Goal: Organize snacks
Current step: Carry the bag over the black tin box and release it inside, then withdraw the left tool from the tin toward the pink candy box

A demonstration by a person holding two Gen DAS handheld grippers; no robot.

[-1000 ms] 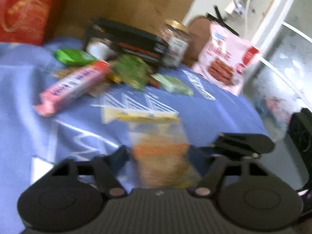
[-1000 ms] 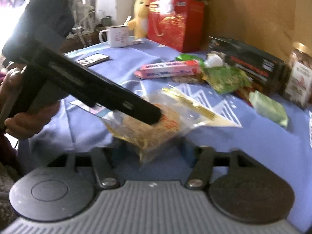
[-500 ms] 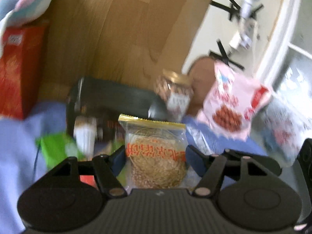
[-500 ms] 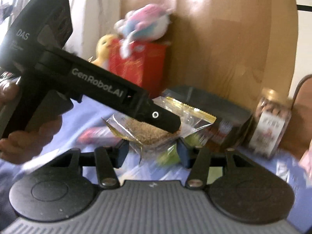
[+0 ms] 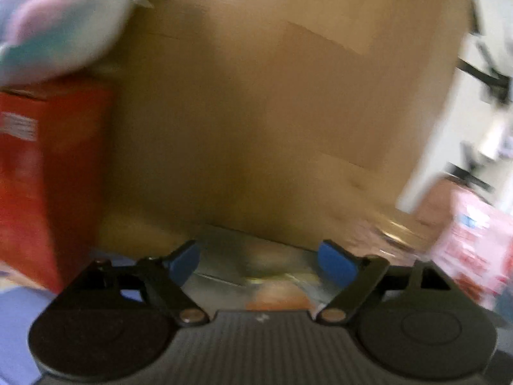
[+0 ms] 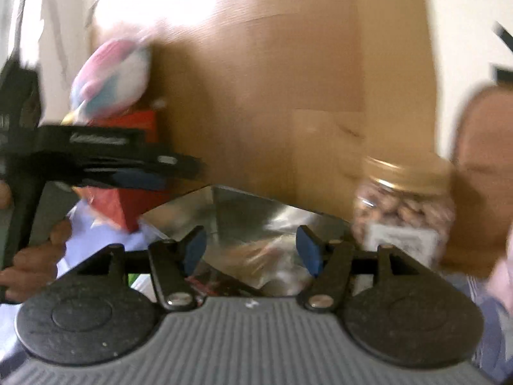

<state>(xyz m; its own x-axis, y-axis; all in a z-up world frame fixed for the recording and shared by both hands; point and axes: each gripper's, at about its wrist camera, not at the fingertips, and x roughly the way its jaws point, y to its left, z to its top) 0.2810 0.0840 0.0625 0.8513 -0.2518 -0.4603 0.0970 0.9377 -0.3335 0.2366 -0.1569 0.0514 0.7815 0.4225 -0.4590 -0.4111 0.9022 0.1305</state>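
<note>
A clear snack packet with an orange label [image 5: 275,298] lies low and blurred between my left gripper's [image 5: 259,256] blue pads [image 5: 182,260]. Those jaws are opening and the pads stand clear of the packet. In the right wrist view the same packet [image 6: 272,256] is a blur between my right gripper's [image 6: 251,245] pads, over a dark box with a shiny inside [image 6: 243,211]. The right jaws are opening too, with no pad pressing on the packet. My left gripper [image 6: 179,170] reaches in from the left there, held by a person's hand [image 6: 32,256].
A tall cardboard wall [image 5: 272,112] stands close behind the box. A red box [image 5: 48,166] with a plush toy [image 5: 57,25] on it is at the left. A nut jar [image 6: 404,205] and a pink snack bag [image 5: 474,234] stand at the right.
Both grippers carried the packet from the blue cloth up and forward to the dark box at the back. Both pairs of jaws have widened, and the packet has sunk lower between them.
</note>
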